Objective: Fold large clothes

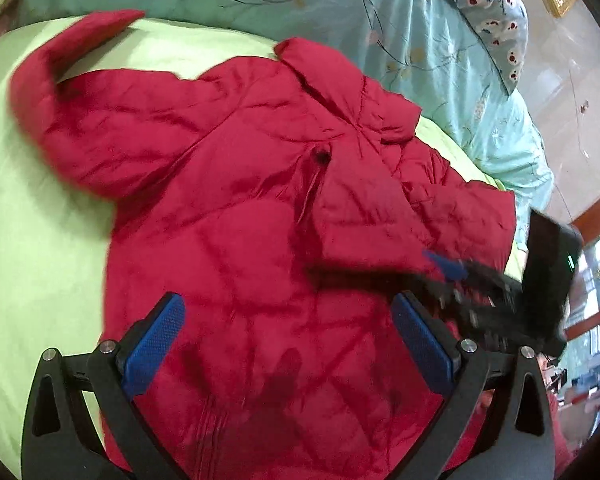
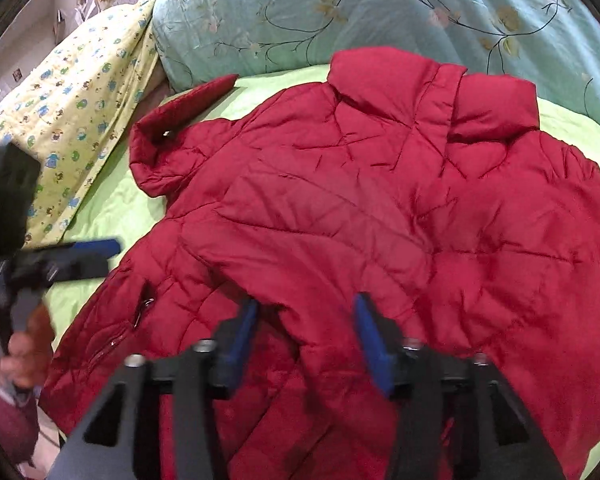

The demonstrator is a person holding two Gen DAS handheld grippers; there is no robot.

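**Red jacket spread on the bed, collar toward the quilt**

The red padded jacket [image 2: 380, 216] lies flat on the light green sheet [image 1: 28, 240], its long axis running from the hem near the cameras up to the collar [image 2: 432, 92], which points at the teal floral quilt [image 2: 340, 8]. One sleeve [image 1: 60, 64] curls away at the left. The left gripper [image 1: 288, 344] hovers over the hem, jaws wide and empty. The right gripper [image 2: 304, 336] stands partly open above a fold of the jacket, not pinching it.
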